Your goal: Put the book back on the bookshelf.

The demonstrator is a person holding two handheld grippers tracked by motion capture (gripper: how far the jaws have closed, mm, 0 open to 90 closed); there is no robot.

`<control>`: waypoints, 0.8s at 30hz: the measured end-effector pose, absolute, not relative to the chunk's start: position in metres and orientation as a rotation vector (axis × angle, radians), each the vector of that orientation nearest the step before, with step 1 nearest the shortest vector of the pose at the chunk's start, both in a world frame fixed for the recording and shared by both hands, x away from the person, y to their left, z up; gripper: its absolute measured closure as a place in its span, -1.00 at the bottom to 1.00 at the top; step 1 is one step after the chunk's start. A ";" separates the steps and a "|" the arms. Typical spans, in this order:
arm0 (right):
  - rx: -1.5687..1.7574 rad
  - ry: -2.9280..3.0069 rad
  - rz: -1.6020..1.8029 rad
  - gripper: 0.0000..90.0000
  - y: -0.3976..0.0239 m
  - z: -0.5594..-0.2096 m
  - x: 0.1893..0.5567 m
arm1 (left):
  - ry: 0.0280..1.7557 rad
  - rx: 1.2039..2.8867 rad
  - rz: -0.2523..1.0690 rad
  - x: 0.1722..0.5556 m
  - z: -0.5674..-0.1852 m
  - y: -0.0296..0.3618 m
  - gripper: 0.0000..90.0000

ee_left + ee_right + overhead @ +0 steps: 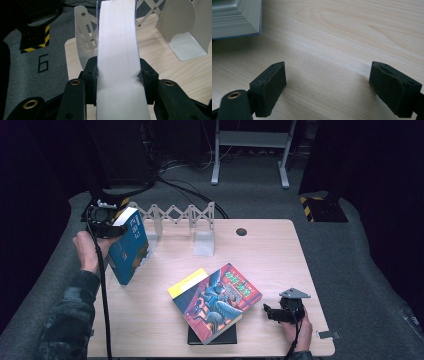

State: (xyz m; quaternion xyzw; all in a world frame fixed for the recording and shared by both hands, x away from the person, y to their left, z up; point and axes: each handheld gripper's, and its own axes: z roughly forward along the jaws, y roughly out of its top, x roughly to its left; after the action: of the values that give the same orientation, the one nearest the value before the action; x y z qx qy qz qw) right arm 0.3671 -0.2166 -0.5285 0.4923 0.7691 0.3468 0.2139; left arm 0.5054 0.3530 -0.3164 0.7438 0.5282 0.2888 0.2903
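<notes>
Blue book (129, 245) clamped in left gripper (117, 75), held tilted just beside folding book rack (175, 214). Right gripper (328, 82) jaws apart, empty, well away from rack, near stacked books (216, 302).

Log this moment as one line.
left gripper: shut on blue book, lifted by bookends | right gripper: open, on table

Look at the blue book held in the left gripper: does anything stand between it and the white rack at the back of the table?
Nothing visible does. The left gripper clamps the blue book by its page edge, and the nearest plate of the rack stands just beyond it with bare table between. The stacked books lie well away, near the right gripper.
</notes>
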 end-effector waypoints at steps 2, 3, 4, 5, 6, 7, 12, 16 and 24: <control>1.366 2.134 0.963 -0.70 -0.217 -0.529 0.367 | 1.411 1.996 0.768 0.506 -0.315 0.352 0.33; 1.366 2.134 0.963 -0.70 -0.217 -0.529 0.367 | 1.412 1.996 0.766 0.506 -0.315 0.352 0.34; 1.366 2.135 0.963 -0.70 -0.217 -0.529 0.367 | 1.413 1.995 0.765 0.506 -0.315 0.352 0.34; 1.365 2.136 0.963 -0.70 -0.217 -0.529 0.367 | 1.422 1.982 0.765 0.506 -0.315 0.352 0.34; 1.365 2.136 0.962 -0.70 -0.217 -0.529 0.367 | 1.432 1.976 0.762 0.506 -0.315 0.352 0.34; 1.365 2.135 0.963 -0.70 -0.217 -0.529 0.367 | 1.436 1.970 0.766 0.507 -0.315 0.353 0.35; 1.365 2.136 0.965 -0.70 -0.217 -0.529 0.367 | 1.473 1.951 0.748 0.512 -0.311 0.359 0.35; 1.373 2.133 0.967 -0.70 -0.217 -0.529 0.367 | 1.483 1.949 0.757 0.516 -0.304 0.359 0.35; 1.365 2.136 0.965 -0.70 -0.217 -0.529 0.367 | 1.491 1.891 0.788 0.532 -0.289 0.354 0.34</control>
State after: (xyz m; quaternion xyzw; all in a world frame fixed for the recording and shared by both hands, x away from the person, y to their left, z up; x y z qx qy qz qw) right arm 0.3671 -0.2168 -0.5285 0.4917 0.7694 0.3476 0.2132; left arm 0.5315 0.3538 -0.2889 0.7123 0.5614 0.2966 0.2993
